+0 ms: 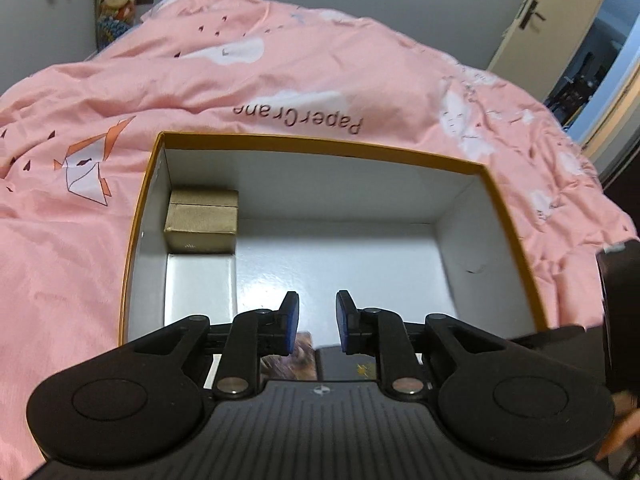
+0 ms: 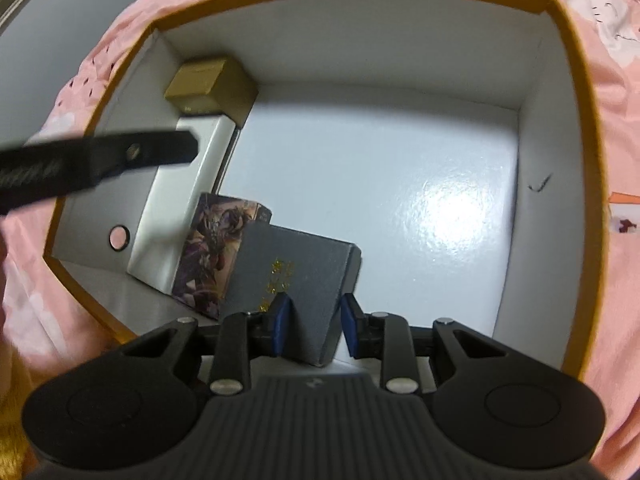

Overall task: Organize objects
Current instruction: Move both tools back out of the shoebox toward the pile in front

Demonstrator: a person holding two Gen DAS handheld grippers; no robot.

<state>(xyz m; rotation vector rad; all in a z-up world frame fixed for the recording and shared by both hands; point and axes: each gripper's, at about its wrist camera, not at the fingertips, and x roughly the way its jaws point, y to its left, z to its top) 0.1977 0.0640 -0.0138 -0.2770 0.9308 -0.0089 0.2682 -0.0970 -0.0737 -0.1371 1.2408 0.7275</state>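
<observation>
Right gripper point(image 2: 313, 326) of mine sits low over the near edge of the orange-rimmed storage box point(image 2: 576, 128), its blue pads set on either side of a dark grey box point(image 2: 296, 276) with gold glitter print. The left pad lies against the grey face; the right pad shows a sliver of gap at the box's corner, so I judge this a narrow grip but cannot swear both pads press. The grey box stands on edge, leaning, its long axis running away from me and up toward the left, and it touches a box with purple fantasy artwork point(image 2: 216, 248) on that side.

Beyond those two a long white carton point(image 2: 180, 200) lies along the left wall, and a small gold box point(image 2: 210, 84) fills the far left corner. The floor to the right is bare white (the obvious room for laying the grey box flat, in my judgement).

My left gripper point(image 1: 317, 322) hangs above the near left part of the box, jaws narrowly apart with nothing between them; my right is plainly the nearer hand to the grey box.

As for writing: the pink duvet point(image 1: 280, 72) under everything reads "PaperCrane", upside down in my left view. The gold marks on the grey box are too blurred to read.
</observation>
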